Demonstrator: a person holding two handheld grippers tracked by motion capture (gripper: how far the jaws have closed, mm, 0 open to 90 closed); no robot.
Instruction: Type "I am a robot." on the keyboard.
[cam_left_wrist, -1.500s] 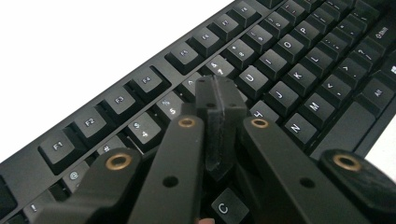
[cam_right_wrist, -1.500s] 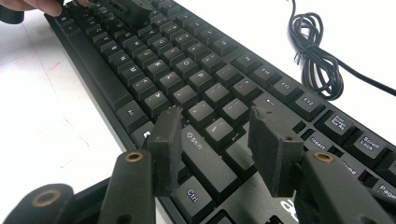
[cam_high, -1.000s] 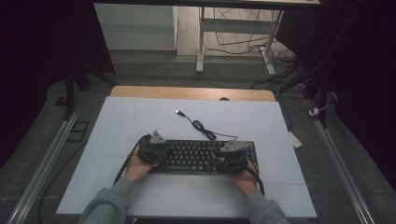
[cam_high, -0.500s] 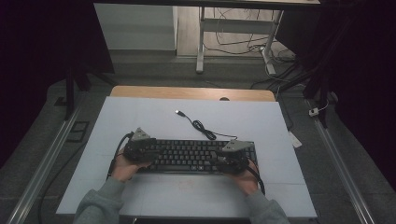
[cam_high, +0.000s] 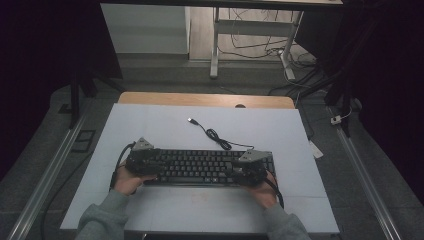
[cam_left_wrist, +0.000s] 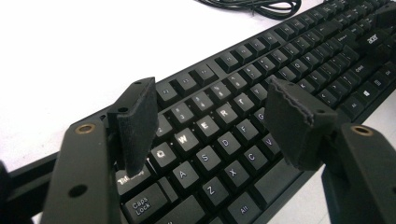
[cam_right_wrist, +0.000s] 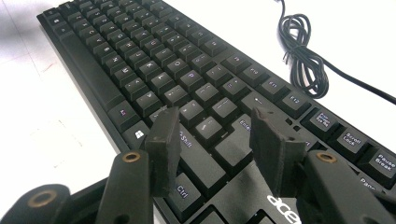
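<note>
A black keyboard (cam_high: 200, 167) lies flat on the white tabletop (cam_high: 150, 125), near its front edge. Its black cable (cam_high: 216, 136) coils behind it and ends in a loose USB plug (cam_high: 191, 120). My left gripper (cam_high: 152, 162) hovers over the keyboard's left end. In the left gripper view its jaws (cam_left_wrist: 215, 100) have just been opening and stand open above the Q, W, E and R keys (cam_left_wrist: 196, 133), with nothing gripped. My right gripper (cam_high: 236, 171) is over the right end. Its jaws (cam_right_wrist: 215, 121) stand open above the Shift and Enter keys, with the coiled cable (cam_right_wrist: 303, 60) beyond.
A wooden strip (cam_high: 200, 99) borders the table's far edge. Metal rails (cam_high: 55, 165) run along the floor on both sides, and desk legs with loose wires (cam_high: 250, 45) stand behind. Bare white surface lies behind and in front of the keyboard.
My left hand has slid its gripper to the left along the keyboard, from left of centre to the left end. The right hand and the keyboard have stayed put.
</note>
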